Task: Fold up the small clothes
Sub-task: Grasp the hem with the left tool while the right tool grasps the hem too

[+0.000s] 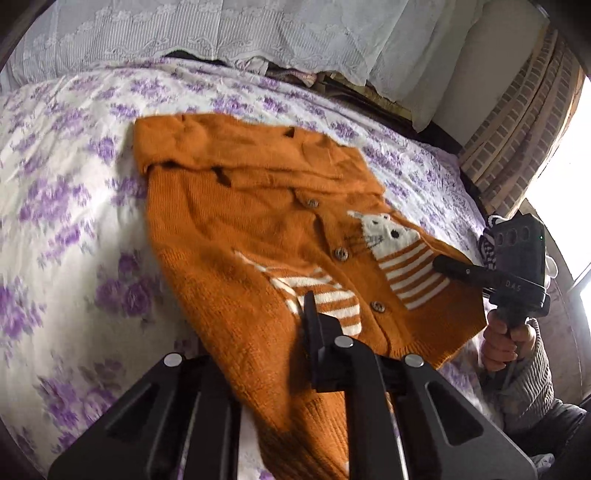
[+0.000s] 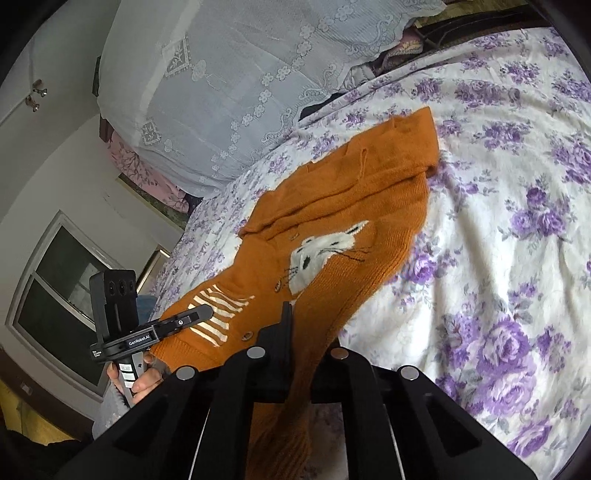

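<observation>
An orange knit cardigan point(image 1: 236, 229) with a white cat and stripes lies on the flowered bed sheet point(image 1: 62, 206), its far part folded over. It also shows in the right wrist view point(image 2: 354, 206). My left gripper point(image 1: 310, 314) is shut on the cardigan's near edge and lifts it; it shows in the right wrist view point(image 2: 203, 314) over the striped part. My right gripper point(image 2: 286, 317) is shut on the near hem on the other side; it shows in the left wrist view point(image 1: 439, 264) at the striped pocket.
A white lace cover point(image 1: 221, 33) hangs along the far side of the bed. A brick-pattern wall point(image 1: 517, 140) and a bright window stand at right. A window point(image 2: 62, 280) and a cupboard door are at left in the right wrist view.
</observation>
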A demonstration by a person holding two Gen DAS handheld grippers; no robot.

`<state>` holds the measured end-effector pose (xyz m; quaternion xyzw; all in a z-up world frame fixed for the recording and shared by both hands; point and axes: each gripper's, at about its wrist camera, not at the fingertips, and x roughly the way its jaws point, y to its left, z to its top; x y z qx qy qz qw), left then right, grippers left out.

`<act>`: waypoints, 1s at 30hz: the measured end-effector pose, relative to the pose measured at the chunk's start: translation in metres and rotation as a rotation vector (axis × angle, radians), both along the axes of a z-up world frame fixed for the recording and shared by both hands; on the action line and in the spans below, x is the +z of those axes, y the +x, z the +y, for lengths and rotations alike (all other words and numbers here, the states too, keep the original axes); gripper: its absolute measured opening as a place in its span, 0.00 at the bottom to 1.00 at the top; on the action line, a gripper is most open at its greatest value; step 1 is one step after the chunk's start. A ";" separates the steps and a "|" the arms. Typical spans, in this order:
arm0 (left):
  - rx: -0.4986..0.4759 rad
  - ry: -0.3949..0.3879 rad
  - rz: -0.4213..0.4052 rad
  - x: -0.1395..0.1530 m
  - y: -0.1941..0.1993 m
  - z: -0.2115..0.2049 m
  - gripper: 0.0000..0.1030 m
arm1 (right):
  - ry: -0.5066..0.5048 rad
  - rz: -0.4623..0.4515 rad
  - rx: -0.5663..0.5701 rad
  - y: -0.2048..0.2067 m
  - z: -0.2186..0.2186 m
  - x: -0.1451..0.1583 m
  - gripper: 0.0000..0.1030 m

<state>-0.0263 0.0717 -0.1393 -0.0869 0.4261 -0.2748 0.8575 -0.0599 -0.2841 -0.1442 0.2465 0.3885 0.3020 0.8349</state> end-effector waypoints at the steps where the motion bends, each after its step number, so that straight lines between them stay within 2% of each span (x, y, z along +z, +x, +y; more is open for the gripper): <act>1: 0.004 -0.002 -0.009 0.004 0.003 0.000 0.09 | -0.001 -0.009 -0.001 0.004 0.001 0.004 0.06; 6: 0.029 -0.013 -0.030 0.017 0.020 0.000 0.08 | 0.027 -0.027 -0.007 0.020 0.005 0.018 0.06; 19: 0.064 -0.021 -0.070 0.039 0.058 -0.004 0.08 | 0.094 -0.013 -0.040 0.061 0.005 0.030 0.06; 30: 0.105 -0.054 -0.072 0.049 0.101 -0.002 0.08 | 0.181 0.012 -0.068 0.106 0.003 0.030 0.06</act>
